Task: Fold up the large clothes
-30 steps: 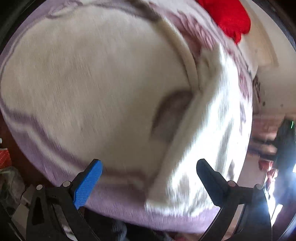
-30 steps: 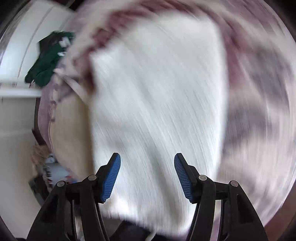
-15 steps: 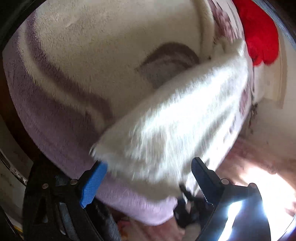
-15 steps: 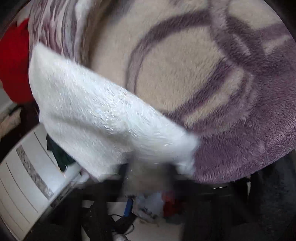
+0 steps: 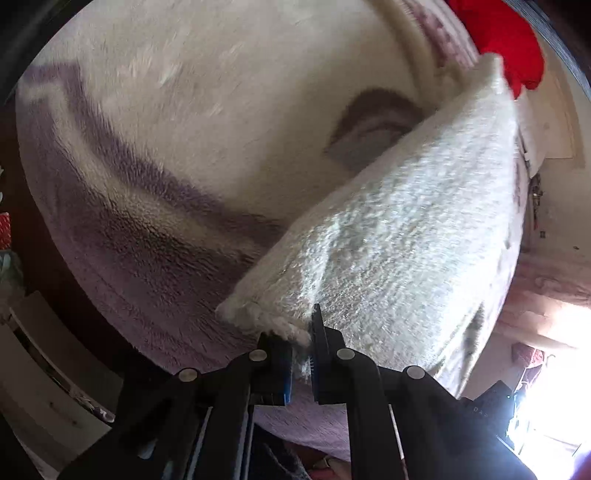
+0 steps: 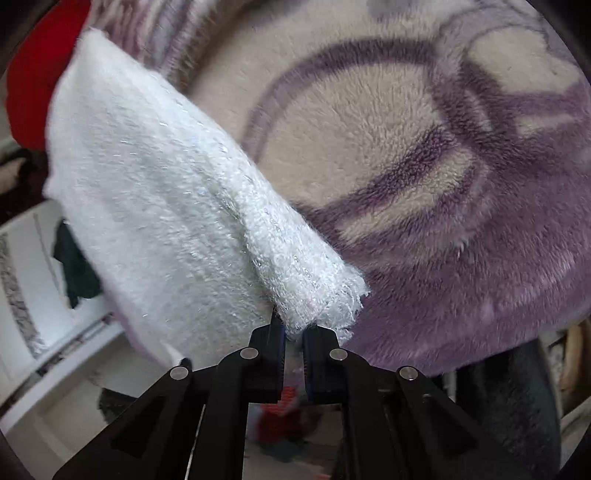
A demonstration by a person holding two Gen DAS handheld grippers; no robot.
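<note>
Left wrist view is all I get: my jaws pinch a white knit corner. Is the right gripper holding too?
Observer: Yes, the right gripper is shut on another corner of the white garment.
Operator: What shows behind that corner?
Observer: The purple part of the blanket, with darker ring lines.
Operator: Anything past the blanket's edge on that side?
Observer: A dark green cloth against white furniture.

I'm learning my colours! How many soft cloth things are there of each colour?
White: 1, the fuzzy white garment held by the left gripper and right gripper.
Purple and cream: 1, the blanket.
Red: 1, the red cloth.
Dark green: 1, the green cloth.
Total: 4.
</note>
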